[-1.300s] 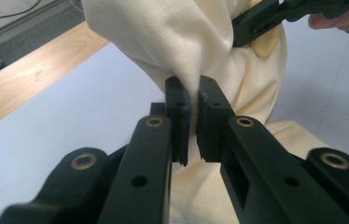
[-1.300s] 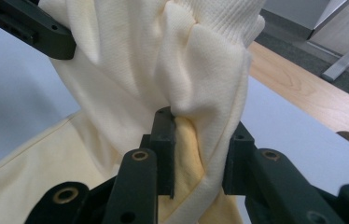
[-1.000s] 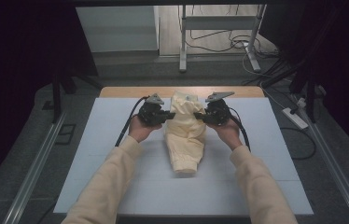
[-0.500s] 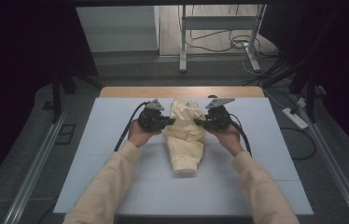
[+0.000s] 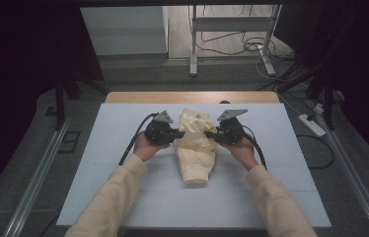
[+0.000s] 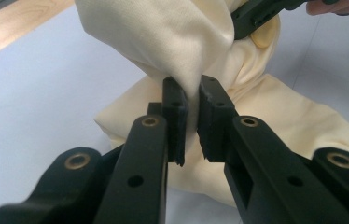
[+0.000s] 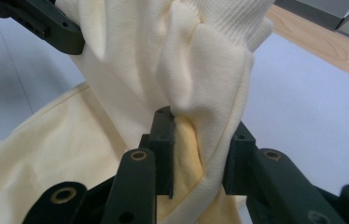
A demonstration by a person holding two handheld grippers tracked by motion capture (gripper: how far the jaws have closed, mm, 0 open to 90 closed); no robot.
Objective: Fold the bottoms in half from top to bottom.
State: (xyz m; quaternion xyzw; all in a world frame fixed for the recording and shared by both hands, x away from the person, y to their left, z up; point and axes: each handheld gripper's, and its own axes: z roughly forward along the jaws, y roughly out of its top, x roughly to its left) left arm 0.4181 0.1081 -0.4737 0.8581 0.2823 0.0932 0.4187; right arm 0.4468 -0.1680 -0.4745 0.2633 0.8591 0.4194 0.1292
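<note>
With the pale yellow garment point(image 5: 196, 148) partly lifted from the white surface point(image 5: 123, 197), the thin fold clamped in the left gripper point(image 6: 190, 122) and the bunched cloth clamped in the right gripper point(image 7: 196, 154) could be pulled free if drawn apart unevenly.

Grey floor point(image 5: 138, 74) — cables point(image 5: 251, 47), metal stand point(image 5: 192, 44)

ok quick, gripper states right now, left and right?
Left gripper: closed on a fold of the cream garment.
Right gripper: closed on a thicker bunch of the same garment, jaws held wider apart.
</note>
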